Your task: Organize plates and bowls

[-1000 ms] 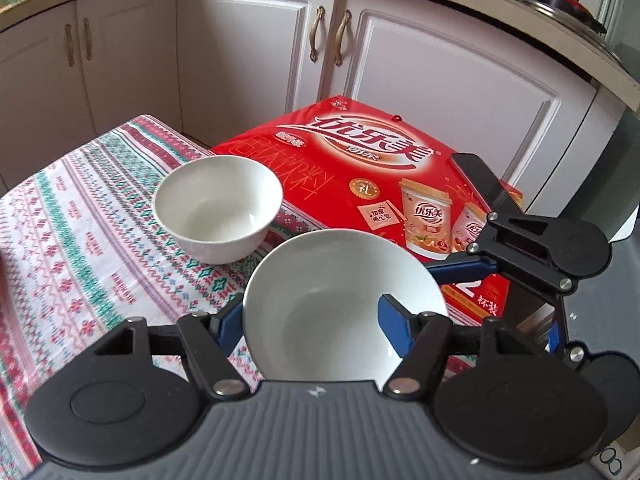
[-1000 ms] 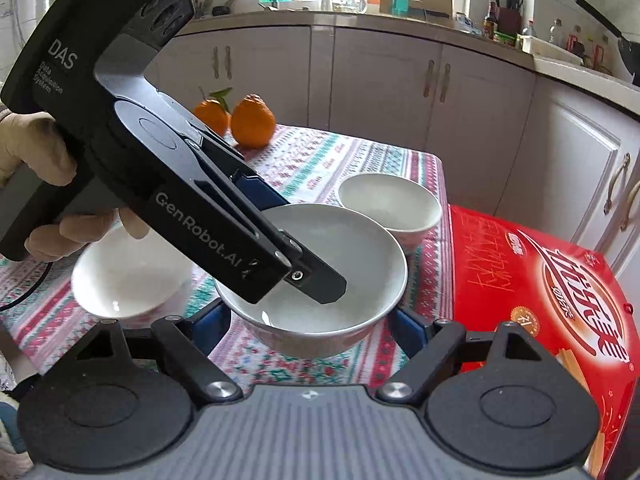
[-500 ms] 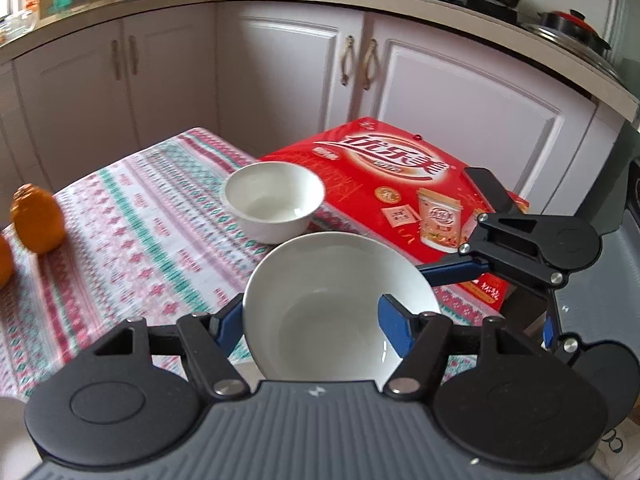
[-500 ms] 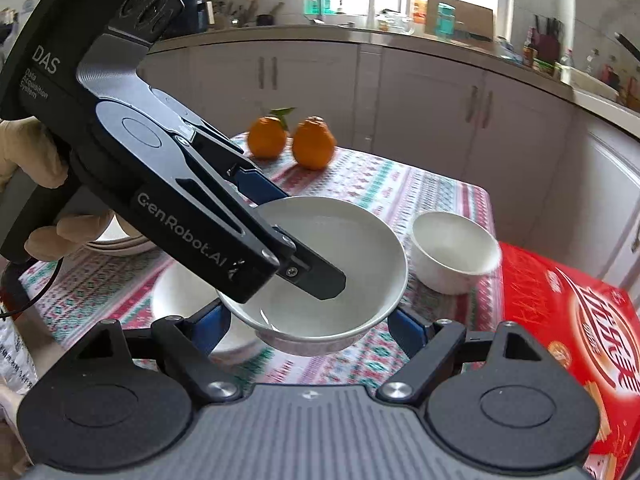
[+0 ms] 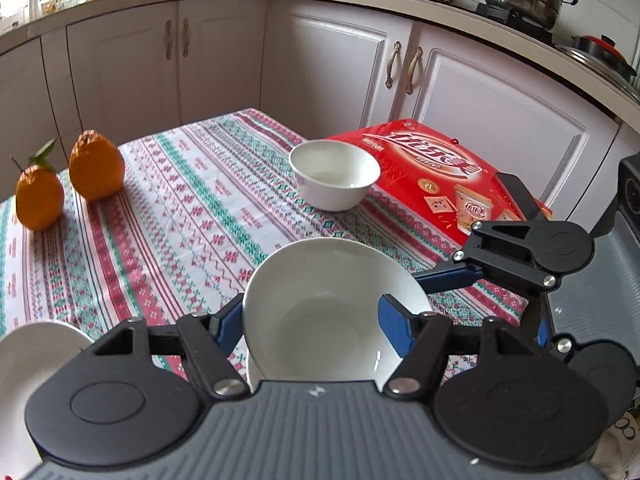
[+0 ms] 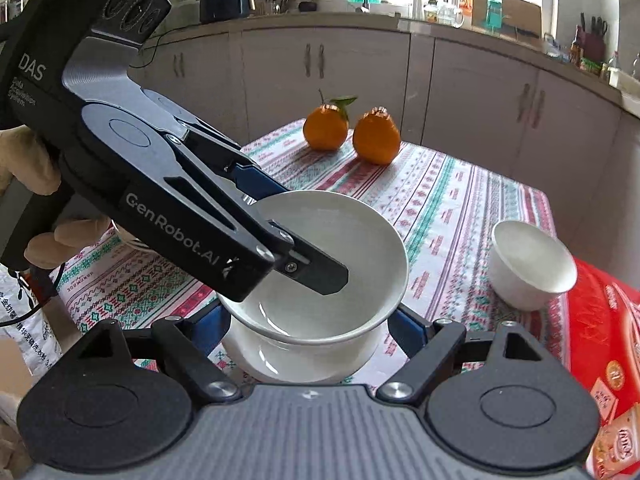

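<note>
Your left gripper (image 5: 316,320) is clamped on the rim of a wide white bowl (image 5: 332,312), held just above a second bowl (image 6: 304,356) on the counter (image 5: 168,208). Your right gripper (image 6: 308,324) fingers stand spread on either side of both bowls, gripping nothing. A smaller bowl (image 5: 334,174) sits near the counter's far edge.

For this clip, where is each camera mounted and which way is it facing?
Left wrist: rides on the left tool and looks across the table toward the stove-side cabinets; its own blue fingers grip the large bowl.
Right wrist: rides on the right tool and faces the oranges and the window counter; the left tool and a gloved hand fill its left side.
Shared: large bowl, small bowl, red box, oranges; each view catches the other tool.
</note>
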### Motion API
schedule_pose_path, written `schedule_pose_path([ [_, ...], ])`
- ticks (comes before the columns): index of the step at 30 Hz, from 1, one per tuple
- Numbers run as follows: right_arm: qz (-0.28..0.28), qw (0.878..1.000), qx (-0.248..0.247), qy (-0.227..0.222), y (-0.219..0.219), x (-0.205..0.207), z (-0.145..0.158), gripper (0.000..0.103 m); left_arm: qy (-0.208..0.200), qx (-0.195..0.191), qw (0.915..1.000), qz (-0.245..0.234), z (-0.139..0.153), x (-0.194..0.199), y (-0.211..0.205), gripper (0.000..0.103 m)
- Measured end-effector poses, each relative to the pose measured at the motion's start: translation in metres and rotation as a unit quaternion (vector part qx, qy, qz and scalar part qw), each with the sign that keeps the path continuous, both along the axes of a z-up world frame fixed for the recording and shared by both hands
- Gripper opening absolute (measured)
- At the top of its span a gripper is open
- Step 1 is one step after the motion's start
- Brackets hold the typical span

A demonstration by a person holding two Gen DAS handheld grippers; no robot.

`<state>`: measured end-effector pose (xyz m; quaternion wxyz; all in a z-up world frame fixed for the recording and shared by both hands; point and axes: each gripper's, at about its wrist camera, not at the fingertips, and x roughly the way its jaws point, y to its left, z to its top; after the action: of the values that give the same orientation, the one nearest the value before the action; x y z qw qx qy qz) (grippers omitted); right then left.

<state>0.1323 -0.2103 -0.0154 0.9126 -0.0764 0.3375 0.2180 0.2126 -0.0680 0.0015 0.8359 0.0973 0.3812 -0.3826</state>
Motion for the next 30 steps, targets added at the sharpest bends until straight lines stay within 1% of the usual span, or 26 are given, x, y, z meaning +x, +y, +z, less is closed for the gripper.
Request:
schedule_pose_path([
  [7,-0.001,1.0,-0.006,0.016,0.004,0.003,-0.008,0.089,0.015,-0.002,0.9999,-0.002,-0.013,0.002,0.003,0.069],
  [16,0.002,1.0,-0.01,0.021,0.005,0.002,-0.011,0.089,0.022,-0.004,0.9998,0.0,-0.018,0.002,0.006,0.069],
  [23,0.0,1.0,-0.017,0.027,0.006,0.002,-0.016,0.089,0.02,-0.004,0.9998,-0.005,-0.022,0.001,0.005,0.069],
  [30,0.001,1.0,-0.021,0.023,0.006,0.001,-0.017,0.089,0.016,-0.004,0.9999,-0.006,-0.023,0.0,0.006,0.069],
])
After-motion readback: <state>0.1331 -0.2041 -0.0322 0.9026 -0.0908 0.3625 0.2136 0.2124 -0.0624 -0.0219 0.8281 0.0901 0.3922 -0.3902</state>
